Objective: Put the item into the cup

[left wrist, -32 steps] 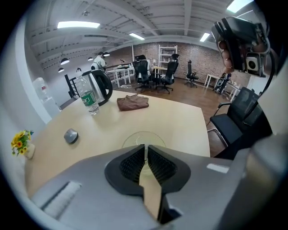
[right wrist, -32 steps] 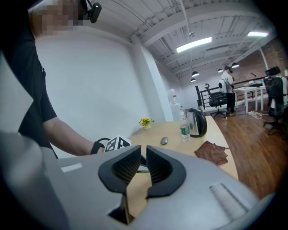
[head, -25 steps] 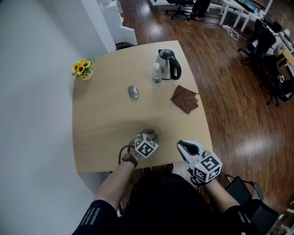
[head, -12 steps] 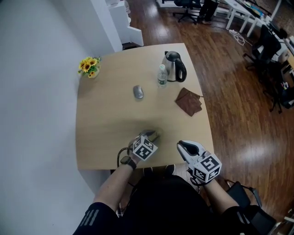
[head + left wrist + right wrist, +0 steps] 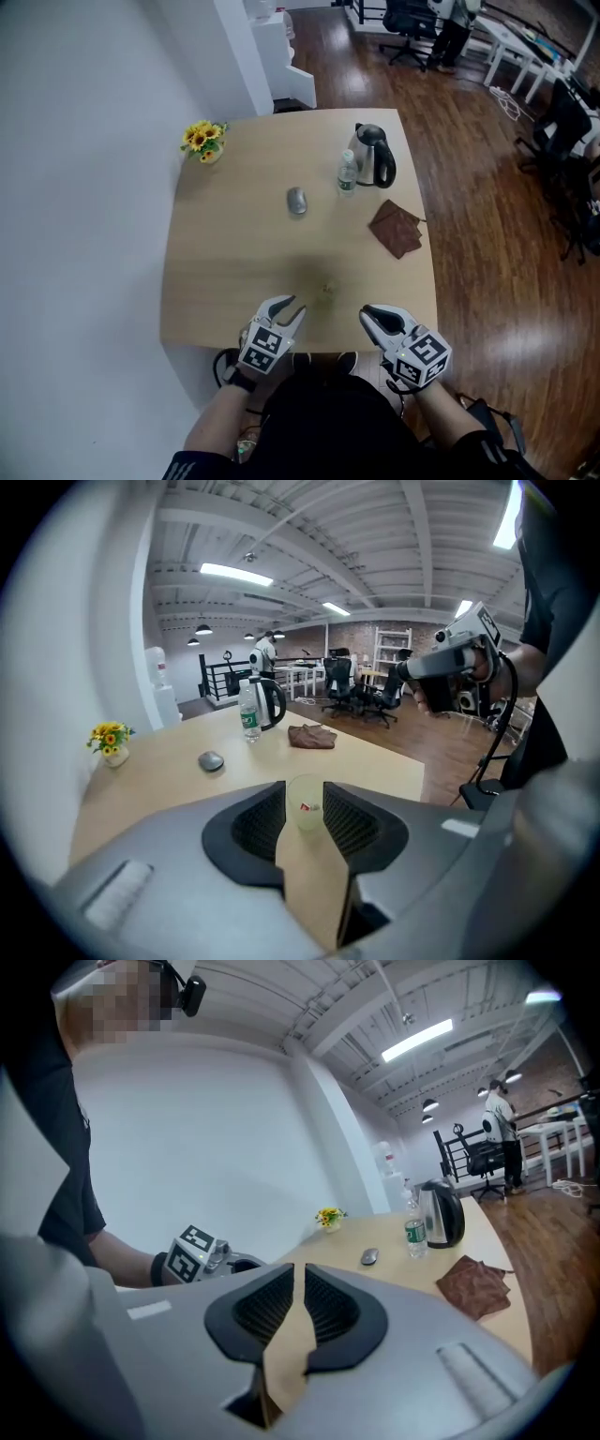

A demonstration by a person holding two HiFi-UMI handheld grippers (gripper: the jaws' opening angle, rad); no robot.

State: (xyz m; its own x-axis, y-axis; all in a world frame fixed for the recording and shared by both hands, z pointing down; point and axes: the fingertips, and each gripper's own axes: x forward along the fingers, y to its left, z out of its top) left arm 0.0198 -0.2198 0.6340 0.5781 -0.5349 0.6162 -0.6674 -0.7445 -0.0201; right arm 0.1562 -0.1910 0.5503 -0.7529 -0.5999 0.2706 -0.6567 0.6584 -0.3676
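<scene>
A translucent cup (image 5: 325, 292) stands upright on the wooden table (image 5: 225, 244) near its front edge. In the left gripper view the cup (image 5: 306, 805) shows a small red-and-white item inside. My left gripper (image 5: 287, 310) is open, just short of the cup and to its left, not touching it. Seen along its own jaws, the left gripper (image 5: 305, 791) frames the cup, which stands beyond the tips. My right gripper (image 5: 374, 318) hovers at the table's front edge, right of the cup. Its jaws (image 5: 298, 1281) are shut to a narrow slit with nothing between them.
Further back on the table are a grey mouse (image 5: 296, 200), a water bottle (image 5: 347, 174), a steel kettle (image 5: 375, 156) and a crumpled brown cloth (image 5: 397, 228). A small pot of yellow flowers (image 5: 204, 141) sits at the far left corner. Office chairs stand beyond on the wood floor.
The left gripper, earlier over the cup, has let it go and drawn back toward the table's front edge. The cup stands free. The right gripper has barely moved.
</scene>
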